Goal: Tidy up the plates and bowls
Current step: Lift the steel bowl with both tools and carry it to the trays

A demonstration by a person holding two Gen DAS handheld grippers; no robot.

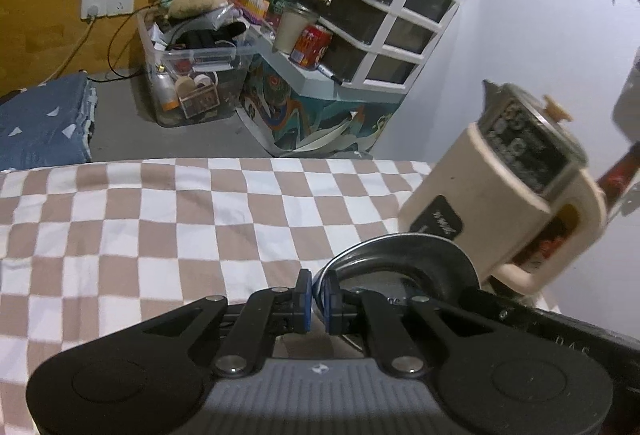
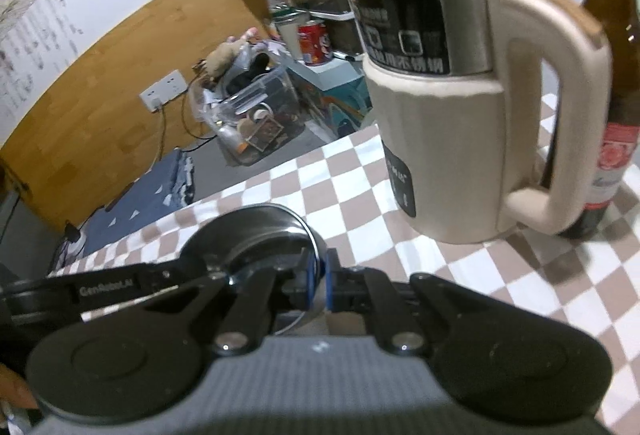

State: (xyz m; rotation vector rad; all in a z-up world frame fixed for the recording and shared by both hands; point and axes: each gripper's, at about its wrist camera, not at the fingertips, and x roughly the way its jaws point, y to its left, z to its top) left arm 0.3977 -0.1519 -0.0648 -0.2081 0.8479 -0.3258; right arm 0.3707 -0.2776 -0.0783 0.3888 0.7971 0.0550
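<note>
A shiny steel bowl (image 1: 404, 255) hangs a little above the brown-and-white checkered tablecloth (image 1: 160, 219). My left gripper (image 1: 318, 301) is shut on the bowl's near rim, blue pads pinching the thin edge. In the right wrist view the same steel bowl (image 2: 256, 231) shows from the other side, and my right gripper (image 2: 320, 285) is shut on its rim there. The left gripper's black body (image 2: 108, 289) reaches in from the left of that view. The bowl's inside is mostly hidden by the fingers.
A cream electric kettle (image 2: 460, 107) stands close behind the bowl, with a brown beer bottle (image 2: 612, 123) beside its handle. Beyond the table's far edge, on the floor, are a clear bin of clutter (image 1: 188, 75), a drawer unit (image 1: 376, 15) and a blue cushion (image 1: 40, 123).
</note>
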